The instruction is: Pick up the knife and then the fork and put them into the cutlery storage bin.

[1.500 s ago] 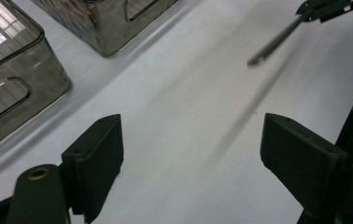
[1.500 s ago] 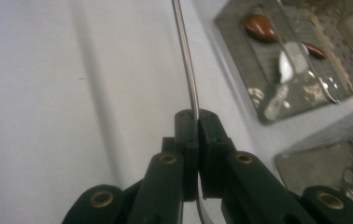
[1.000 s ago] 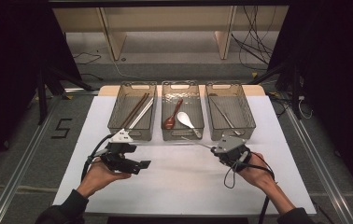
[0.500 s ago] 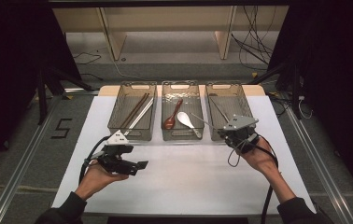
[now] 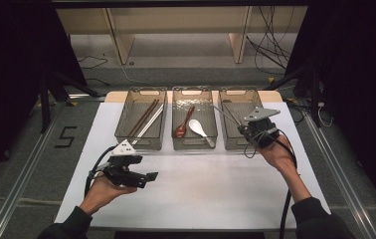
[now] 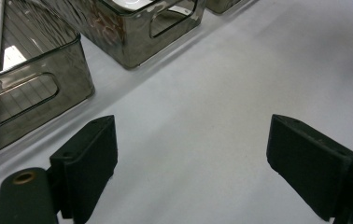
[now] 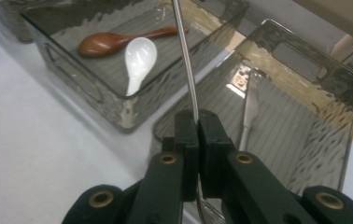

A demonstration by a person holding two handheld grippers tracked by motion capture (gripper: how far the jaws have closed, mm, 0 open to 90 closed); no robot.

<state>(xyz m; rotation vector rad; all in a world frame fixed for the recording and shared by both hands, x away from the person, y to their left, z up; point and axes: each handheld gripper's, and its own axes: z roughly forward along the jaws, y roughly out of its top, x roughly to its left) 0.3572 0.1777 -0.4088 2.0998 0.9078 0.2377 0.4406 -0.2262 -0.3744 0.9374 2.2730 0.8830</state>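
**Thin metal utensil pinched above the right bin**

Three clear bins stand in a row at the far side of the white table. The left bin holds a pair of dark chopsticks and a pair of pale ones. The middle bin holds two spoons, a brown wooden spoon and a white spoon. The right bin holds one piece of metal cutlery.

Near the left bin, the left gripper rests in a hand above the bare table, its jaws spread wide with nothing between them.

Over the near right corner of the right bin, the right gripper has its jaws pressed together on one thin metal utensil, whose handle slants up and left toward the middle bin. Its working end is hidden below the jaws, so its kind cannot be told. A cable trails from each gripper toward the person.
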